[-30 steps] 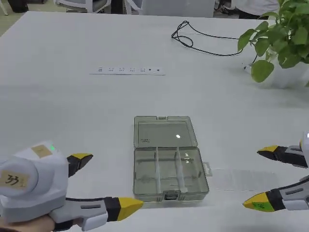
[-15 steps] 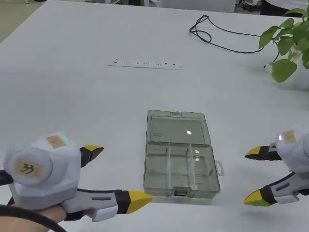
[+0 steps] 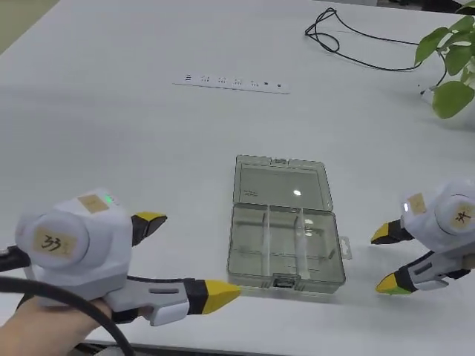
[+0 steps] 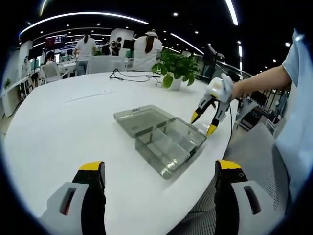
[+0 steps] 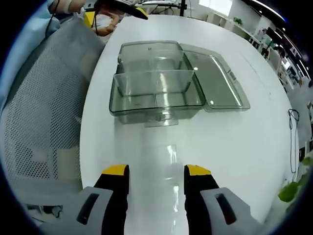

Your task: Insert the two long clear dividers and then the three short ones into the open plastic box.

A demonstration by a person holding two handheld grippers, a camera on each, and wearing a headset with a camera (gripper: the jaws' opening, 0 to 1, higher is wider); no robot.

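The open plastic box (image 3: 286, 256) sat near the front of the white desk (image 3: 111, 148), between the 2 tools. Its lid (image 3: 282, 185) lay flat on the desk behind it, hinged to the far wall. 2 long dividers (image 3: 266, 248) stood upright inside, running from front to back and splitting the box into 3 lanes.

The left tool (image 3: 185, 258) hovered just left of the box, held by a hand (image 3: 44, 326) at the lower corner. Its yellow-tipped jaws were spread wide with nothing between them. In the left gripper view the box lay ahead of these jaws, with the right tool beyond it.

The right tool (image 3: 384, 258) hung just right of the box, its jaws also apart and gripping nothing, tips aimed at the box's side. In the right gripper view a faint clear piece (image 5: 171, 154) lay flat on the desk between the jaws and the box; I could not tell how many pieces it was.

Farther back lay a white power strip (image 3: 234, 81), a black cable (image 3: 349, 37) and a leafy plant (image 3: 453, 67).
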